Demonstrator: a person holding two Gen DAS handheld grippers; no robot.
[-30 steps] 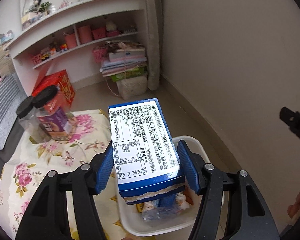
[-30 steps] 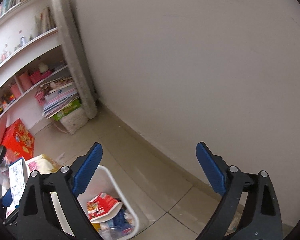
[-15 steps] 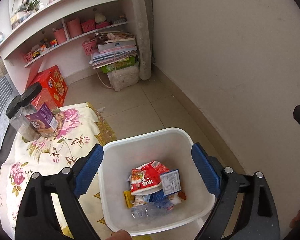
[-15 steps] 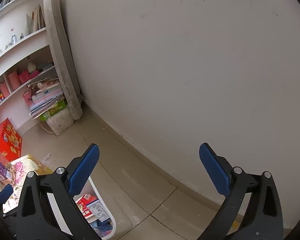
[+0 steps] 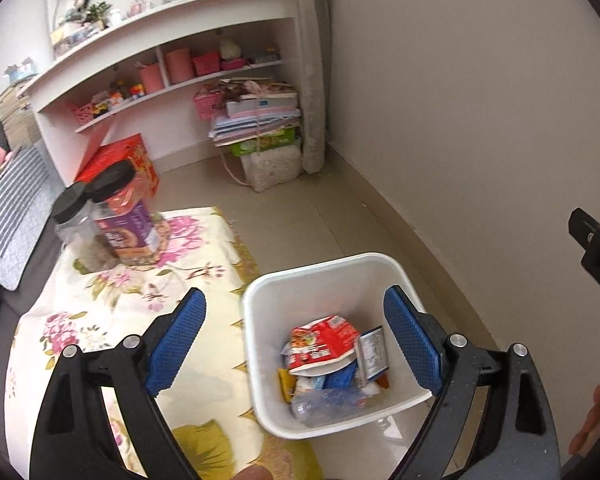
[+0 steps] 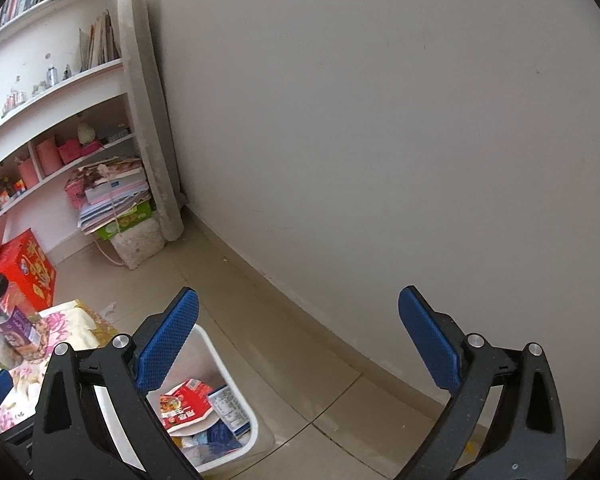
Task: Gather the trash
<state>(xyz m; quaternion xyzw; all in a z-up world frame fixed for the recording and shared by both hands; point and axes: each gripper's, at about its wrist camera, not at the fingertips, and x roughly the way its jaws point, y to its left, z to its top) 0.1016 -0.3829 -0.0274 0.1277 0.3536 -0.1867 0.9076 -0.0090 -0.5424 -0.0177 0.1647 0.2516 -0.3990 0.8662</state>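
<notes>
The left gripper [image 5: 296, 340] hangs above the white bin [image 5: 260, 344] with its jaws spread wide and nothing between them; its right pad sits over the bin's far rim and its left pad over the flowered cloth [image 5: 112, 292] beside it. The right gripper [image 6: 300, 340] is likewise wide open and empty, pointed mostly at the bare wall [image 6: 380, 120] and floor, with the bin only at the lower left of its view. The trash lies inside the bin: a red snack packet [image 5: 324, 340] on top, a small blue box [image 5: 374, 352] with a printed label leaning against it on the right, and a crumpled clear bottle [image 5: 328, 400] nearer the front, all resting below the rim. Judging from this, the drop is done and the step in hand is to clear the bin and go for whatever trash remains. To do that well, lift the left gripper straight up before swinging it aside, so that neither pad catches the thin rim and tips the light bin; keep the jaws open on the way, since they will need that width for the next piece. The two jars [image 5: 112, 224] with black lids standing on the cloth look like kept goods, not litter, so I would not reach for them without a closer look. No further loose trash shows on the cloth or the floor in either view, so turn a camera toward the unseen part of the table first.
</notes>
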